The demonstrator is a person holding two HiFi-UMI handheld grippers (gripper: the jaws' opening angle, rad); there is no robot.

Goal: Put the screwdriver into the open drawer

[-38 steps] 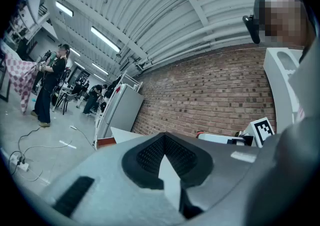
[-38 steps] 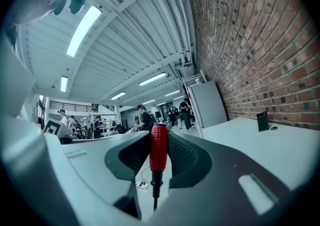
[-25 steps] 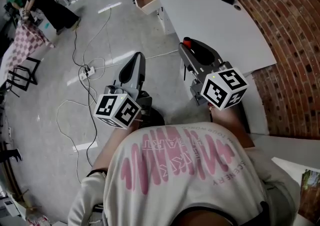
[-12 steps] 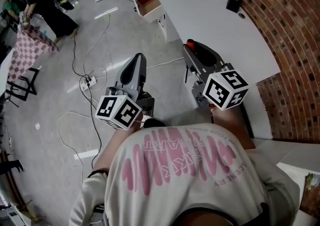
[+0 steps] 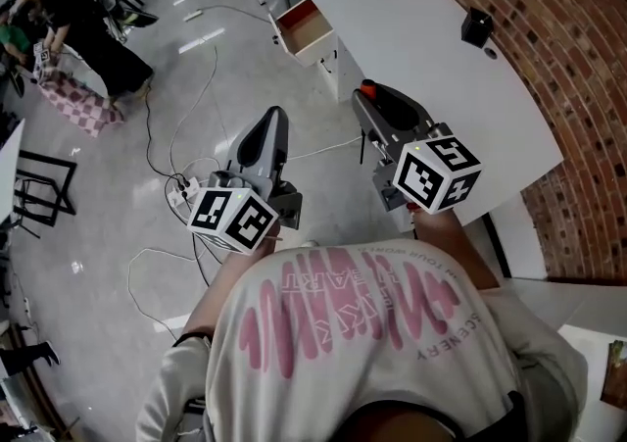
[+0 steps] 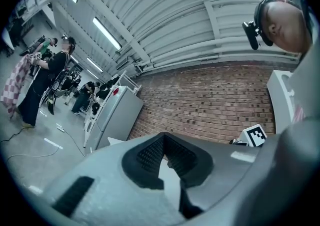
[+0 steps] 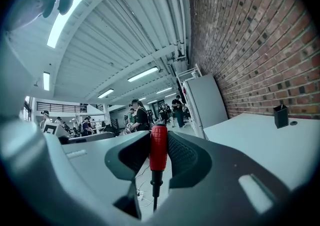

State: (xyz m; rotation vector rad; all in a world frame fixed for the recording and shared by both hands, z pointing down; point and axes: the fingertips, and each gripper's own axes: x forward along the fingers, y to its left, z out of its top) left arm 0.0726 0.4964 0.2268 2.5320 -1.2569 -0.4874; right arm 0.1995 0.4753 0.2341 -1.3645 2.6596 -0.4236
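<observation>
Far ahead, the open drawer (image 5: 306,30) jutted from the white table (image 5: 431,48); with my right gripper (image 5: 377,95) clamping the screwdriver (image 7: 159,152) and my left gripper (image 5: 269,122) closed empty, I judged a steady carry best.

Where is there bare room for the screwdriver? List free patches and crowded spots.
The white table is bare almost everywhere between the open drawer and the brick wall; only a small black box stands near the wall. The drawer's inside looks bare. Crowded: the floor, strewn with cables.
</observation>
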